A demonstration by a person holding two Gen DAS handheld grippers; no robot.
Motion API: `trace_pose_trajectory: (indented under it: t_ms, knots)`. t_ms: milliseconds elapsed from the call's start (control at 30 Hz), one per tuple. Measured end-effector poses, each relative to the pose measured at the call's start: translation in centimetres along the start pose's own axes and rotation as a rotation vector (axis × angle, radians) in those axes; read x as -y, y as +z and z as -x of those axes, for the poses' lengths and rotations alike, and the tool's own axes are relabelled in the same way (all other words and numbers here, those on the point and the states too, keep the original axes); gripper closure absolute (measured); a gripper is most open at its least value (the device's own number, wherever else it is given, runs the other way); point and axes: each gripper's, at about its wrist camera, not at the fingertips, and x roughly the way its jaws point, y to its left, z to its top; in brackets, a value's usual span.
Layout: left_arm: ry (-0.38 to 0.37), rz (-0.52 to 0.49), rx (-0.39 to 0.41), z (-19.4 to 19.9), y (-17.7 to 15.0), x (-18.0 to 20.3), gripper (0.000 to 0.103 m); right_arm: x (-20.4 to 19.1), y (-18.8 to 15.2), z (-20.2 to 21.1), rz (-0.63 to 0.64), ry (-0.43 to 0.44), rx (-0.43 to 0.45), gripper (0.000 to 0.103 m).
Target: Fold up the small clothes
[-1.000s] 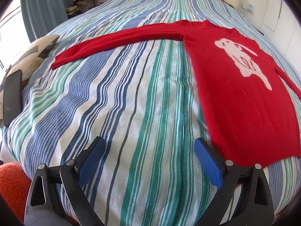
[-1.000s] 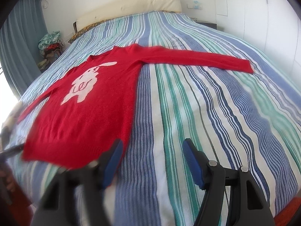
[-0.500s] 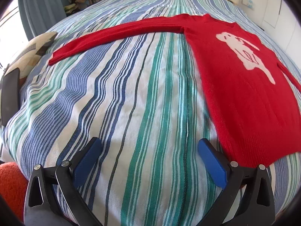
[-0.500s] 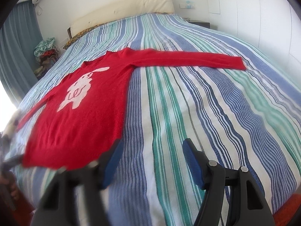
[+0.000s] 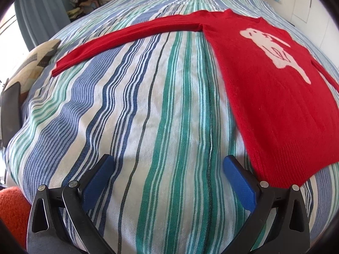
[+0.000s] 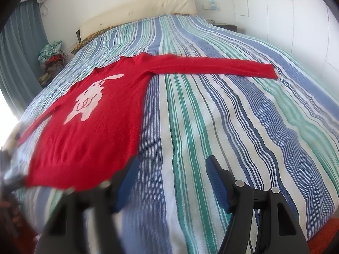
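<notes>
Sweater (image 5: 281,97), red with a pale animal figure on its chest, lies flat and spread on the striped bedspread (image 5: 148,116), hem nearest both claws. Left gripper (image 5: 168,175) hangs over bare stripes beside the hem, jaws wide apart and empty. Right gripper (image 6: 171,175) hangs likewise, jaws apart, nothing between them. Farther off, one sleeve (image 6: 214,67) stretches straight out sideways; beyond stands a cream headboard (image 6: 137,17).

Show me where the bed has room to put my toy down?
The bare striped bedspread between the red sweater and its stretched sleeve is free. So is the stretch below the other sleeve, and near the headboard. The sweater fills the middle.
</notes>
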Motion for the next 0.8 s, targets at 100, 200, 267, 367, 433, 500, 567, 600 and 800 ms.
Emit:
trace_pose_trajectory:
  t_ms: [100, 200, 267, 367, 433, 500, 567, 600, 800]
  knots:
    - [-0.009, 0.0, -0.003, 0.1, 0.1, -0.1, 0.0, 0.0, 0.0, 0.0, -0.001, -0.001, 0.002, 0.038]
    - [-0.034, 0.024, 0.004, 0.5, 0.3, -0.5, 0.001, 0.0, 0.0, 0.1, -0.006, -0.002, 0.006, 0.037]
    - [-0.049, 0.046, 0.019, 0.9, 0.4, -0.9, 0.001, 0.1, 0.0, 0.1, -0.01, -0.002, 0.007, 0.037]
    - [-0.056, 0.072, 0.057, 1.7, 0.7, -1.5, 0.001, 0.2, 0.0, 0.2, -0.015, -0.003, 0.008, 0.036]
    - [-0.046, 0.082, 0.093, 2.4, 0.9, -1.8, 0.001, 0.3, 0.0, 0.3, -0.017, -0.005, 0.01, 0.035]
    - [-0.033, 0.089, 0.131, 3.1, 1.0, -2.0, 0.001, 0.3, 0.1, 0.4, -0.02, -0.006, 0.011, 0.035]
    - [-0.021, 0.094, 0.166, 3.8, 1.1, -2.2, 0.001, 0.3, 0.1, 0.5, -0.02, -0.006, 0.012, 0.035]
    - [-0.016, 0.095, 0.181, 4.1, 1.2, -2.2, 0.001, 0.3, 0.1, 0.4, -0.02, -0.006, 0.011, 0.035]
    - [0.018, 0.095, 0.232, 5.1, 1.3, -2.3, 0.001, 0.3, 0.1, 0.5, -0.018, -0.006, 0.013, 0.035]
